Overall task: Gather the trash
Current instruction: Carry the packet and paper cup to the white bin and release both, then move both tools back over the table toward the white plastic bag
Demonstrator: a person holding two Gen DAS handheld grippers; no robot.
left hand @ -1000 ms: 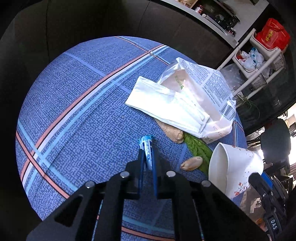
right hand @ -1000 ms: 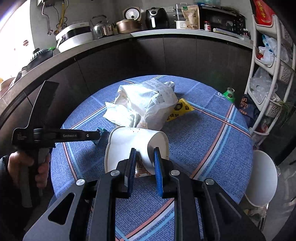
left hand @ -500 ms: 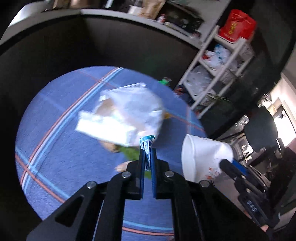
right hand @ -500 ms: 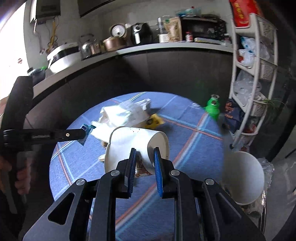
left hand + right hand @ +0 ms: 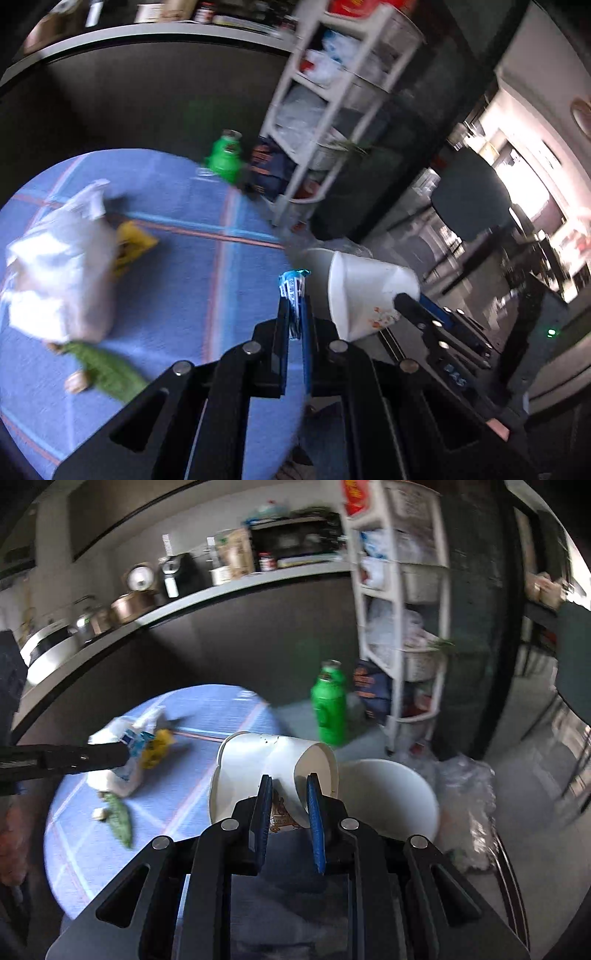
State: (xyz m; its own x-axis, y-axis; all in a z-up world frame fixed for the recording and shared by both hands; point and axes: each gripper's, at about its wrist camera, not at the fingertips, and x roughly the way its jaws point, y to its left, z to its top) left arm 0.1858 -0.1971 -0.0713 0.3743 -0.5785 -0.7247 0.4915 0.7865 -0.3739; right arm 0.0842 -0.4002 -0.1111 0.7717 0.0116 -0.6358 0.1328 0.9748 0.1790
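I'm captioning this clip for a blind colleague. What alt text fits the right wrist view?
The right gripper holds a tipped white paper cup by its wall, beside a white bin on the floor. At left, the left gripper pinches a blue wrapper over a blue round table strewn with trash.

- Bench cloth [image 5: 177, 266]: blue weave crossed by red and pale blue stripes.
- Paper cup [image 5: 280, 771]: white, with an orange-brown print near its base.
- Wrapper [image 5: 292, 291]: blue and white.
- Bottle [image 5: 328, 705]: bright green.
- Packet [image 5: 131, 245]: yellow.
- Bag [image 5: 59, 273]: white.
- Leaf [image 5: 107, 373]: green.
- Bin [image 5: 388, 797]: white.
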